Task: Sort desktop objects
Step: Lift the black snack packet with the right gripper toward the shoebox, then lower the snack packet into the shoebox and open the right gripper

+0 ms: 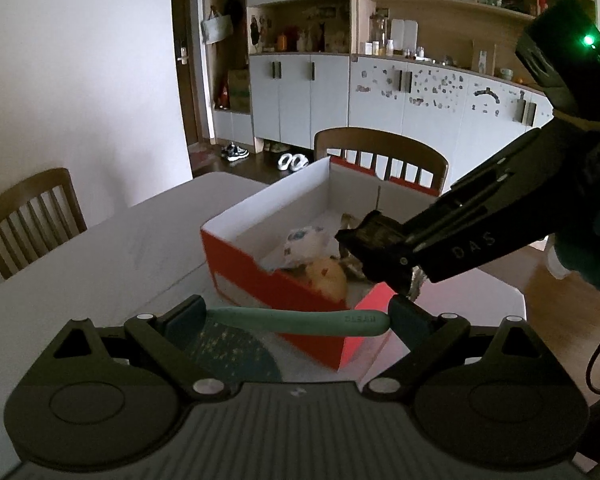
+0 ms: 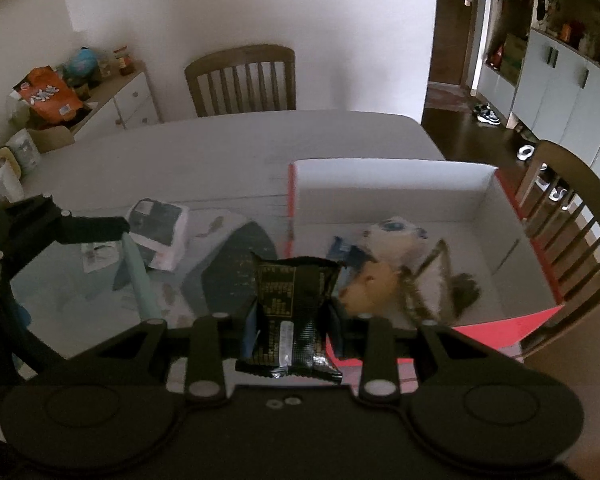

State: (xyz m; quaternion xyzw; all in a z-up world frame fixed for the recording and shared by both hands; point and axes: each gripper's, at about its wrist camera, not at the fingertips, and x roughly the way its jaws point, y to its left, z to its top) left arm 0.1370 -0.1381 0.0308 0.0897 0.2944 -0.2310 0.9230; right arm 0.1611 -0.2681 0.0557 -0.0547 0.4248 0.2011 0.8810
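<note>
pale tabletop (image 2: 220,148) carries an open red box (image 1: 260,284) at two o'clock, already collecting toys. right gripper (image 2: 292,320) pinches a black packet (image 2: 292,304), left gripper (image 1: 296,320) clamps a green handle (image 1: 300,320) crosswise, likely both box-bound.

Quick notes on surfaces. Black snack packet (image 2: 292,312): crinkly foil-type plastic, glossy, catches light at the creases. Green pen-like stick (image 1: 300,322): smooth matt plastic or rubbery coat, can't tell which. Box (image 1: 236,256): cardboard, red outside slightly shiny, white inside matt. Plush toys (image 2: 384,256) in it: fuzzy cloth. Table (image 2: 204,152): pale, smooth, faint sheen. Chair (image 2: 242,80): brown wood, satin finish. Gripper bodies (image 2: 292,412): matt black plastic, small shiny metal pins.
</note>
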